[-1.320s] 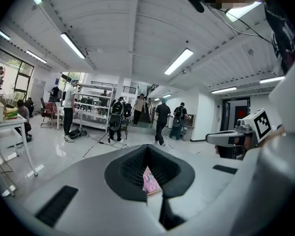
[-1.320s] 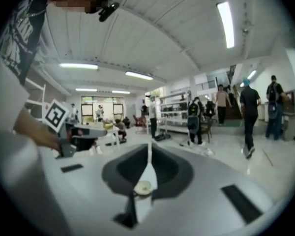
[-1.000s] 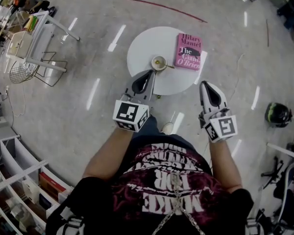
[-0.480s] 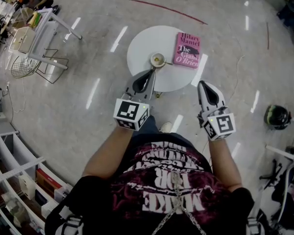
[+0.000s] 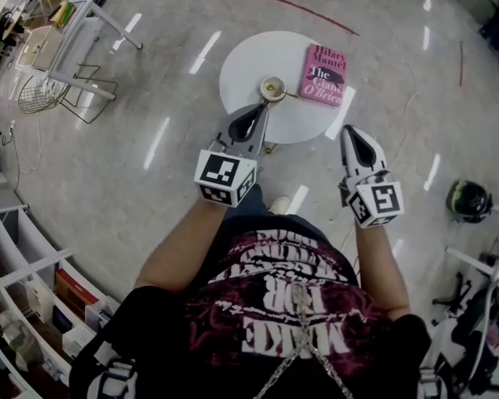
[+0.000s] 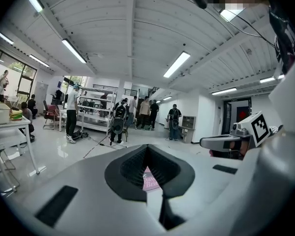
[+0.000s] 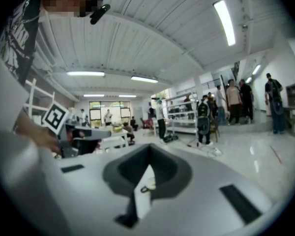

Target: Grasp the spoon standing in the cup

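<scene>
Right gripper point(image 5: 348, 130): I read my jaws as closed and empty, off the desk point(image 5: 241, 65), near-right of the cup point(image 5: 273, 88).
Left gripper point(image 5: 262, 106): jaws closed on nothing, tips just short of the cup.
Spoon point(image 5: 289, 93): in the cup, handle leaning right.
Book point(image 5: 323, 75): pink, just right of the cup.

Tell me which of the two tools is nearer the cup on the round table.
The left tool: its tip is over the table, just short of the cup. The right tool hangs off the table's side, farther away.
</scene>
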